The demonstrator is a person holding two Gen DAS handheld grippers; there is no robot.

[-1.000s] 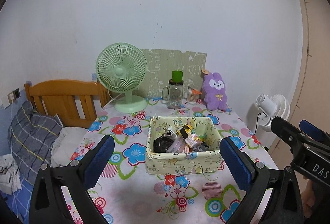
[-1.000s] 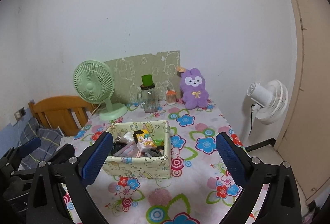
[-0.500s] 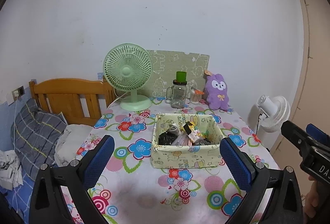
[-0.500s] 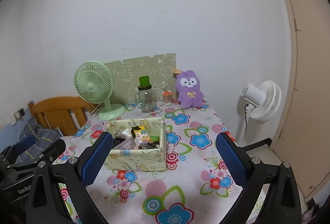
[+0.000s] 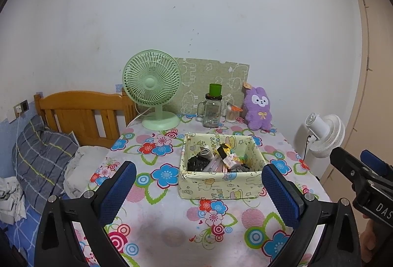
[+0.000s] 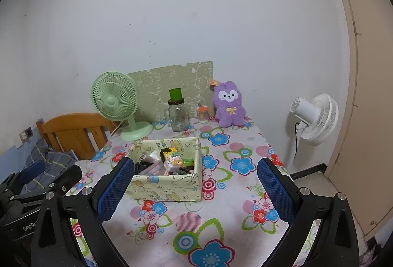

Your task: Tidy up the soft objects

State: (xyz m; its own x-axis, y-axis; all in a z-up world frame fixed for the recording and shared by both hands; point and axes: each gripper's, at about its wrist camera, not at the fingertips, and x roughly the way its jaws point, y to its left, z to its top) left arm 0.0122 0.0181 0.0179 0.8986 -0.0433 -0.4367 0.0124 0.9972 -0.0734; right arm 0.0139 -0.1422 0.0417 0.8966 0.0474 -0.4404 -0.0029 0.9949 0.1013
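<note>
A purple plush bunny (image 5: 258,109) (image 6: 229,104) sits upright at the back right of the floral table (image 5: 172,230) (image 6: 235,195), against the wall. A pale yellow fabric box (image 5: 221,183) (image 6: 169,185) holding several small packets stands mid-table. My left gripper (image 5: 196,189) is open, held above the near table edge, well short of the box. My right gripper (image 6: 195,187) is open too, nothing between its blue pads; its body shows at the right edge of the left wrist view.
A green desk fan (image 5: 153,87) (image 6: 115,99), a glass jar with a green cup on top (image 5: 213,108) (image 6: 177,111) and a small jar (image 6: 202,113) line the back. A wooden bed headboard (image 5: 81,114) and bedding lie left; a white floor fan (image 6: 315,117) stands right.
Both grippers have drawn back and risen from the table; the box and bunny look smaller and farther. Both stay open.
</note>
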